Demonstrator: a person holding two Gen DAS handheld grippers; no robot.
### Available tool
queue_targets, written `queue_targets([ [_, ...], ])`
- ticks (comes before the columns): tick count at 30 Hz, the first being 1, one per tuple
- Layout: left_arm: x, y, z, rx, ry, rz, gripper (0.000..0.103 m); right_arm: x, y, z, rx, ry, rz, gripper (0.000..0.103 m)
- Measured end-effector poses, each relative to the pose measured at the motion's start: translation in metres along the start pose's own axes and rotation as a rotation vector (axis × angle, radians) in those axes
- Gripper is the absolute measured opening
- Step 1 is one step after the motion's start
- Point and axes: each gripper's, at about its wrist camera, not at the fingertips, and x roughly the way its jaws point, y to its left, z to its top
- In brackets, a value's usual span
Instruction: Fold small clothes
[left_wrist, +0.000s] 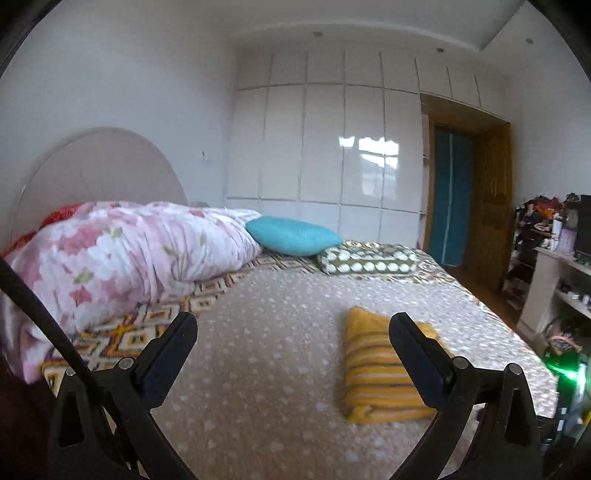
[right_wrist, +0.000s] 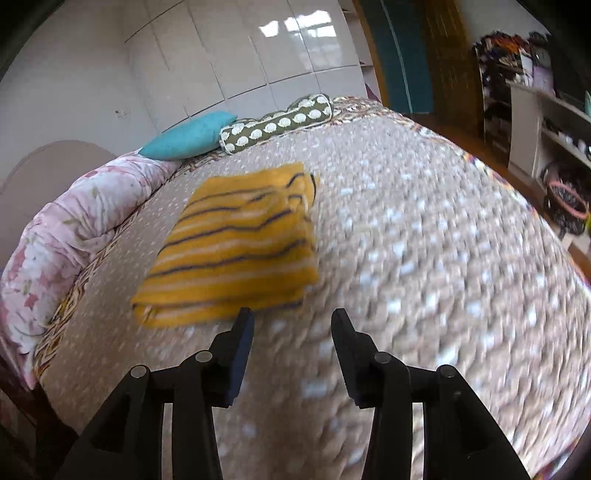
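Since the yellow top (right_wrist: 229, 243) lies folded flat on the bed (right_wrist: 424, 258) and both the left claw (left_wrist: 293, 330) and right claw (right_wrist: 292, 326) are released and empty, the folding looks done.

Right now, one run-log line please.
garment: yellow striped cloth folded on bed | left gripper: open, empty | right gripper: open, empty

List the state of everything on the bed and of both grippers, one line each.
striped yellow garment: folded flat on the bedspread, not held.
floral quilt: bunched up near the headboard.
teal pillow: lying against the quilt.
dotted cushion: lying flat.
left gripper: open, empty.
right gripper: open, empty.
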Motion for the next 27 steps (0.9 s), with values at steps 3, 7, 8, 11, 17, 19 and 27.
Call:
queue_targets([
  [3, -0.009, -0.003, -0.003, 0.026, 0.034, -0.026, 0.103, -0.013, 0.003, -0.008, -0.013, -0.019, -0.024, 0.054],
  [7, -0.007, -0.012, -0.005, 0.109, 0.105, -0.057, 0.103, -0.026, 0.006, -0.010, -0.006, -0.040, -0.026, 0.059],
  [8, -0.002, -0.015, -0.006, 0.137, 0.159, -0.077, 0.103, -0.028, 0.007, -0.010, -0.006, -0.039, -0.026, 0.060],
  [11, 0.003, -0.020, -0.014, 0.130, 0.236, -0.148, 0.103, -0.032, 0.011, -0.012, -0.023, -0.034, -0.037, 0.060],
  [17, 0.002, -0.027, -0.031, 0.131, 0.248, -0.145, 0.103, -0.034, 0.018, -0.023, -0.042, -0.012, -0.070, 0.061],
  [19, 0.006, -0.026, -0.034, 0.127, 0.267, -0.143, 0.103, -0.032, 0.020, -0.026, -0.051, -0.001, -0.084, 0.061],
  [27, 0.026, -0.016, -0.052, 0.082, 0.337, -0.130, 0.103, -0.020, 0.031, -0.036, -0.096, 0.032, -0.096, 0.062],
])
